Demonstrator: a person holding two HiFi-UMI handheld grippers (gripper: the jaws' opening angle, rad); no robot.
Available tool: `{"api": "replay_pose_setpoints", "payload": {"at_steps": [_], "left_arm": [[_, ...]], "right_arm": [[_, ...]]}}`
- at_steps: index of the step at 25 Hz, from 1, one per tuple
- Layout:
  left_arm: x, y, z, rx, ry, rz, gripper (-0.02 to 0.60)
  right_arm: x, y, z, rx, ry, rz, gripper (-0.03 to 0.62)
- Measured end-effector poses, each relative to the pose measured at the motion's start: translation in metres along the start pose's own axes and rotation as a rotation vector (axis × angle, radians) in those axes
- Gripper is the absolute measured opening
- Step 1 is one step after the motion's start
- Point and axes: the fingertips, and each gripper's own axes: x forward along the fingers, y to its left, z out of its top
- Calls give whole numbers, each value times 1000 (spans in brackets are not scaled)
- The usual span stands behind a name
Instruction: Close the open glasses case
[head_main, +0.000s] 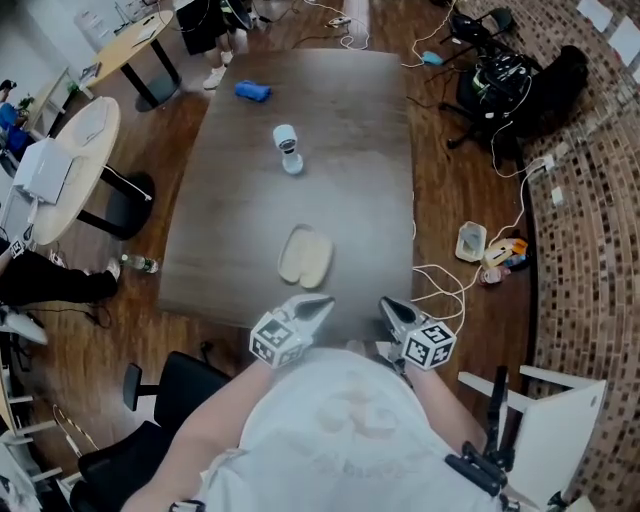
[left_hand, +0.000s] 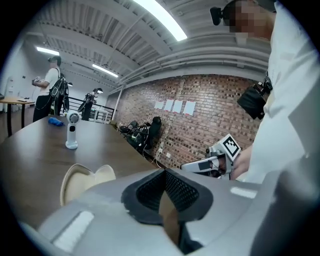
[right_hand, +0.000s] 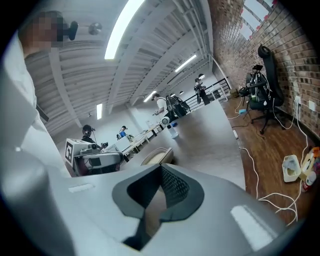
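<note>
Left gripper (head_main: 322, 304) and right gripper (head_main: 390, 306) were both pinched shut, empty, near the open glasses case (head_main: 305, 255); a one-sided push risked sliding it rather than folding it

Lighting is bright and even, coming from ceiling light strips (left_hand: 159, 19) above the table (head_main: 300, 110). The tabletop shows a pale matte sheen at its middle, with no hard glare. The glasses case (head_main: 305, 256) throws only a faint, soft shadow on the table. Head view: sharp at the table, bowed outward beyond it. Both gripper views: strong fisheye, black corners, foreground nearest the lens soft, table beyond it clearer.
</note>
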Motion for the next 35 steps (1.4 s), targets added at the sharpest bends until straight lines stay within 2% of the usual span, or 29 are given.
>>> {"api": "replay_pose_setpoints", "payload": {"at_steps": [4,10,15,23,24,26,29,32,35], "left_arm": [[-18,33,-2,-44,-13,4,4],[-41,79,0,-49,-29,4,3],[-59,108,10,-29,-34,-28,4],[-94,139,8,-20,-21,-68,3],[-99,142,6,-22,-21,-69,4],[-109,150,2,-28,-19,-68,3],[-123,162,-5,-37,-17,-61,4],[-132,165,-10,-39,-17,-59,3],[-138,164,-11,-36,-23,-53,3]], "right_arm": [[26,18,-1,5,7,-18,8],[63,26,1,22,12,-62,8],[93,26,4,96,14,-125,9],[131,18,-12,213,55,-261,11],[135,16,-14,232,55,-273,22],[144,14,-16,265,63,-293,93],[157,10,-26,273,124,-333,165],[163,2,-40,306,169,-371,198],[166,-5,-49,383,158,-372,209]]}}
